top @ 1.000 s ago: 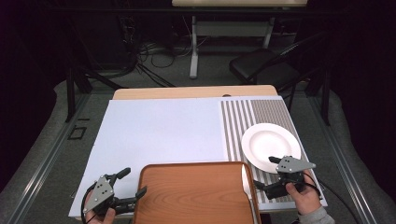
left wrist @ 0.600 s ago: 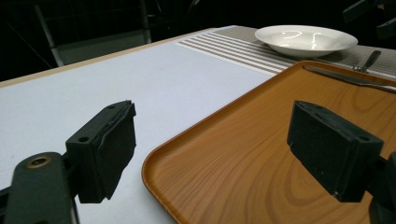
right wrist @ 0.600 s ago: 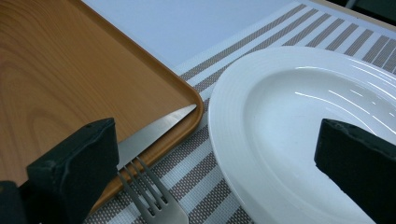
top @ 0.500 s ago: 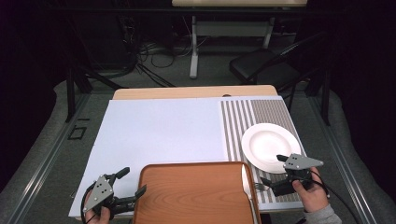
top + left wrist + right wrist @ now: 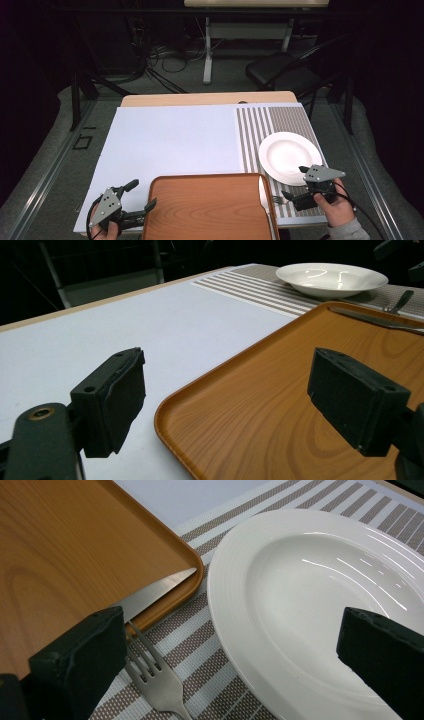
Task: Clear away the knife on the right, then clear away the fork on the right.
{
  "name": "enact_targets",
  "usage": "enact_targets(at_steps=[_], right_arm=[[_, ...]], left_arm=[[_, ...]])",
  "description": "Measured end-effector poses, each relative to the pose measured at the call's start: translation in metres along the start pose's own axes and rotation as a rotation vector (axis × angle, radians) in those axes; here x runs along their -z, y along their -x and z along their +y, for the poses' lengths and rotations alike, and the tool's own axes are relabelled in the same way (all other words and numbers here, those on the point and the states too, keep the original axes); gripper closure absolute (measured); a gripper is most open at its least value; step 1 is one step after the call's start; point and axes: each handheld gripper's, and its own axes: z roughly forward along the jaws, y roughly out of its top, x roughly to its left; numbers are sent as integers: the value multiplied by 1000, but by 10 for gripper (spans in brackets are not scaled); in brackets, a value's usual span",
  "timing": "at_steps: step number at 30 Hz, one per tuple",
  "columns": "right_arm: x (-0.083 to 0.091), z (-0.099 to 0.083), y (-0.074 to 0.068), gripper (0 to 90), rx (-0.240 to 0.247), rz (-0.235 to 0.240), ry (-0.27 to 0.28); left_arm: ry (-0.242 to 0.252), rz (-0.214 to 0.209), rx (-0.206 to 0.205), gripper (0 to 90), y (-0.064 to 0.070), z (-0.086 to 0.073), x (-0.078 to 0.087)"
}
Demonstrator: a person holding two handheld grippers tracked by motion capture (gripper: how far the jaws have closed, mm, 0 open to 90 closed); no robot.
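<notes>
Right gripper (image 5: 295, 196) drawn back from plate (image 5: 287, 155), nearer fork (image 5: 278, 200)

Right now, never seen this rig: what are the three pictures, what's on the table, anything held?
No robot: a person holds a two-jaw tool in each hand. The high view looks down on the table; the other two views ride on the tools. Left gripper sits at the wooden tray, open and empty. Right gripper is open beside the white plate, above a fork. A knife lies on the tray's edge. Plate and fork rest on a striped placemat. Nothing is held.
</notes>
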Motion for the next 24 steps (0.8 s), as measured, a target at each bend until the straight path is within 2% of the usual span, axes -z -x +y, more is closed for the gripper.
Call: enact_targets(at_steps=[8,11,14,17,21,24], right_arm=[[6,2,5,0,19,6,-49],[6,3,7,0,22,2,-51],[7,6,8,0,13,41,-49],[6,8,12,0,15,87,-76],[7,13,15,0,54,123,-89],[6,17,15,0,80,124,-119]], left_arm=[[-1,1,0,159,1,0,-1],[-5,-4,-3,159,2,0,-1],[-8,-6,-7,159,3,1,-2],[-9,-8,-7,159,3,1,-2],[-9,-8,-5,159,2,0,-2],[-12,-7,-8,159,3,1,-2]])
